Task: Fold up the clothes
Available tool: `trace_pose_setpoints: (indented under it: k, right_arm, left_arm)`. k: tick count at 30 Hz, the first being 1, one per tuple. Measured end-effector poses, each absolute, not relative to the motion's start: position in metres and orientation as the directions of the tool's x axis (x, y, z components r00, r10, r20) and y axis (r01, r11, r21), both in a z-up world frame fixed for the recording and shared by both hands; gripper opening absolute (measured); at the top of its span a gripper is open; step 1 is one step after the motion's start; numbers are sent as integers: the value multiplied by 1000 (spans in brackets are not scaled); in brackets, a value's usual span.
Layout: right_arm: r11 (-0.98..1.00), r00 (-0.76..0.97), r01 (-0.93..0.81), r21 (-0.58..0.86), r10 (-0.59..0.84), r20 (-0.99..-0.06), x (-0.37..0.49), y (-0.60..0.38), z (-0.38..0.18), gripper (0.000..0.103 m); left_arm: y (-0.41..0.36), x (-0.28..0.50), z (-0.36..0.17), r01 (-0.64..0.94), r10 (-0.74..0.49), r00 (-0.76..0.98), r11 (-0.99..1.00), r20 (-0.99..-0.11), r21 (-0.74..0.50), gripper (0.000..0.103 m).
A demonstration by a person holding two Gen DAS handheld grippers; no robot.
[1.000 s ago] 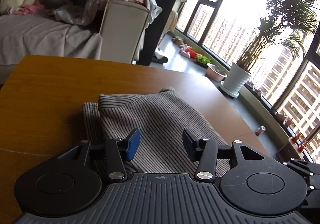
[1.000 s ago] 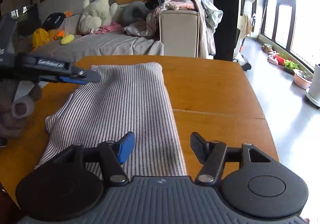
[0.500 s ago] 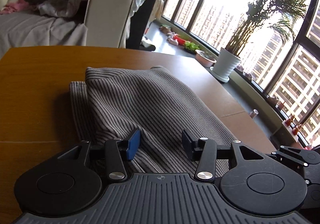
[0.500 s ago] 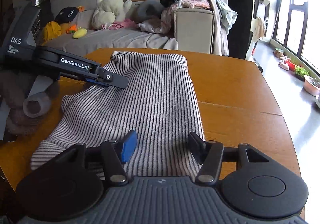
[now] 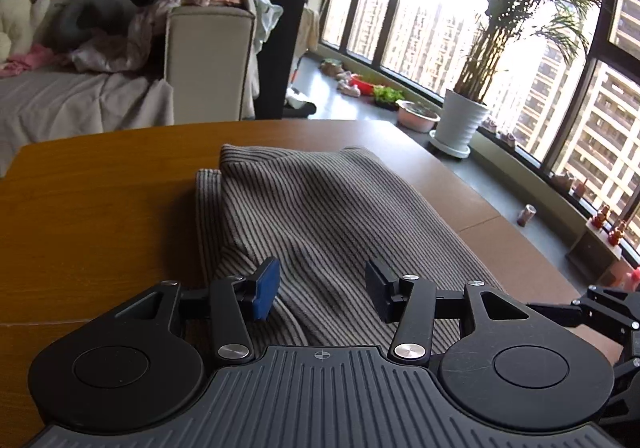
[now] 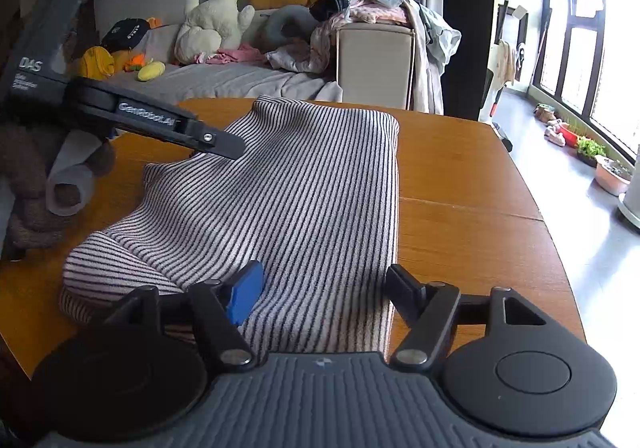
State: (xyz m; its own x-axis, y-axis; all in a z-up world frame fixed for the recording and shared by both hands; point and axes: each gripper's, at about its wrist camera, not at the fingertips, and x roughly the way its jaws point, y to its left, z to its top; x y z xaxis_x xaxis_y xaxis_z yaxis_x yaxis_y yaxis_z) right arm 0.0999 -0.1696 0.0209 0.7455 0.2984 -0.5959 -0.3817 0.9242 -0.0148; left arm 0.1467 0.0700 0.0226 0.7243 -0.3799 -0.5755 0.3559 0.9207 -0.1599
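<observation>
Right now the striped garment (image 6: 304, 200) lies lengthwise on the wooden table (image 6: 472, 176), already doubled into a long band, with one rounded bulge at its near left corner and a narrow under-layer peeking out along the left edge in the left wrist view. Both claws hang just above the cloth with their jaws apart — the left gripper (image 5: 320, 290) over the near end, the right gripper (image 6: 324, 288) over the near right edge, neither one biting anything.

To my eye the next fold wants a grip on the near hem, and doing it well means taking both layers at once. I'd bring each claw down until the lower finger slides under the whole thickness, then close, because a pinch on the top layer alone would peel the band open. That bulge at the corner looks worth flattening first — otherwise it will likely get trapped inside the fold. Lifting both ends level and carrying them toward the far end should keep the edges lined up.
</observation>
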Motion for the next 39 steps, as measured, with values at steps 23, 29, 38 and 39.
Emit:
trace_pose_setpoints:
  k: [23,29,38,39]
  right_arm:
    - [679,633,-702,-216,456,-626,62,-118,21,85]
    - [807,559,-574,136,508,-656,100,-144,31,63]
    - [834,536,-483,266,522,-663,125,-164,28,57]
    - [832,552,-517,200,503,-666,117,-157,28,58]
  left_arm:
    - [90,83,28,409,-372,726,910,-579,-72,83]
    - [91,71,33,445,-393,729,894,-560,-48,91]
    - [103,58,34,487,-416,721,873,-555,-22,95]
    - [104,58,33,483,-413,720,875,-558,-25,95]
